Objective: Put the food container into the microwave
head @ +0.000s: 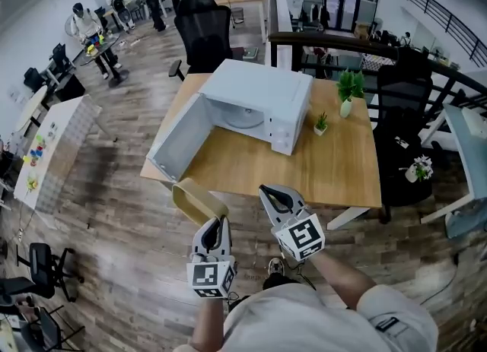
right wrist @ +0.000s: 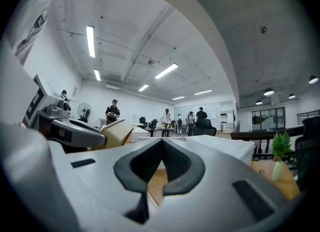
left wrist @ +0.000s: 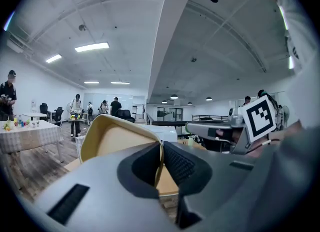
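Note:
A white microwave (head: 266,92) stands on the wooden table (head: 335,168), its door (head: 176,144) swung open to the left and the turntable visible inside. My left gripper (head: 219,220) is shut on the rim of a tan food container (head: 198,200), held in the air just off the table's near edge, below the open door. In the left gripper view the container (left wrist: 117,143) fills the centre, its rim pinched between the jaws of the left gripper (left wrist: 161,150). Beside it, the right gripper (head: 268,192) is shut and holds nothing; its tips (right wrist: 161,143) meet.
A tall potted plant (head: 348,87) and a small one (head: 322,122) stand on the table right of the microwave. A black office chair (head: 204,30) sits behind the table and another (head: 403,92) to the right. Several people stand far off at the left.

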`<action>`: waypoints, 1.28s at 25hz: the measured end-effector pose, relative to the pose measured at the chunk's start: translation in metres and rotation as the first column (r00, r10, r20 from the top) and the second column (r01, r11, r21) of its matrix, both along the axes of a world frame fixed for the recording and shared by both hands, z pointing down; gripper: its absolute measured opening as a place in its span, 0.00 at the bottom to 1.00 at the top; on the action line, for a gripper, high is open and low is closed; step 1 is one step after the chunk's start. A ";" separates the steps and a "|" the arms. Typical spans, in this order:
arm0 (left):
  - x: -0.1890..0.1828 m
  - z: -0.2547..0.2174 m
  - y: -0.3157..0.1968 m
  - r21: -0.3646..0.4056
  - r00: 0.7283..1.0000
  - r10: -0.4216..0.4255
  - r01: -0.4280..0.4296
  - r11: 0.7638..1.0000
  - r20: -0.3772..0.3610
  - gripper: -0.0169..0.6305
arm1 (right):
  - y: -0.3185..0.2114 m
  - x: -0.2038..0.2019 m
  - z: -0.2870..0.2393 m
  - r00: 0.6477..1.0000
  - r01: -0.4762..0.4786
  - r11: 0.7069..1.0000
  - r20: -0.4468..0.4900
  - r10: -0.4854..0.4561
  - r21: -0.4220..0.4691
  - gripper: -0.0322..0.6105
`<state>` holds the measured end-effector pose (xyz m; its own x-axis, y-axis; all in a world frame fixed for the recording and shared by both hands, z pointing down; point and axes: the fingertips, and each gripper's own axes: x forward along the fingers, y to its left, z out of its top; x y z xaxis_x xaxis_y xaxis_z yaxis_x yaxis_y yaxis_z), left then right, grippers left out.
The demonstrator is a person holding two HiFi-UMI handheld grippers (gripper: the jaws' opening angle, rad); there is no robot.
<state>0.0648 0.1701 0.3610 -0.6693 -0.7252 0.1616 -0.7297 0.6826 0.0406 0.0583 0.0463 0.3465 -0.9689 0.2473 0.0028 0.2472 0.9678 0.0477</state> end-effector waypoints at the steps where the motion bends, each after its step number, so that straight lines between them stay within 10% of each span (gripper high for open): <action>1: -0.006 0.001 -0.006 -0.001 1.000 -0.001 0.001 1.000 -0.002 0.08 | -0.005 -0.006 0.002 1.000 0.003 1.000 -0.002 -0.003 -0.006 0.06; 18: -0.087 0.024 -0.062 -0.027 0.999 0.031 -0.032 0.999 -0.041 0.08 | -0.051 -0.077 0.030 0.998 0.014 1.000 -0.058 -0.015 -0.021 0.06; 32: -0.197 0.035 -0.070 -0.082 0.970 0.239 -0.243 0.967 -0.052 0.08 | -0.040 -0.179 0.038 0.988 -0.115 0.993 -0.103 0.115 0.008 0.06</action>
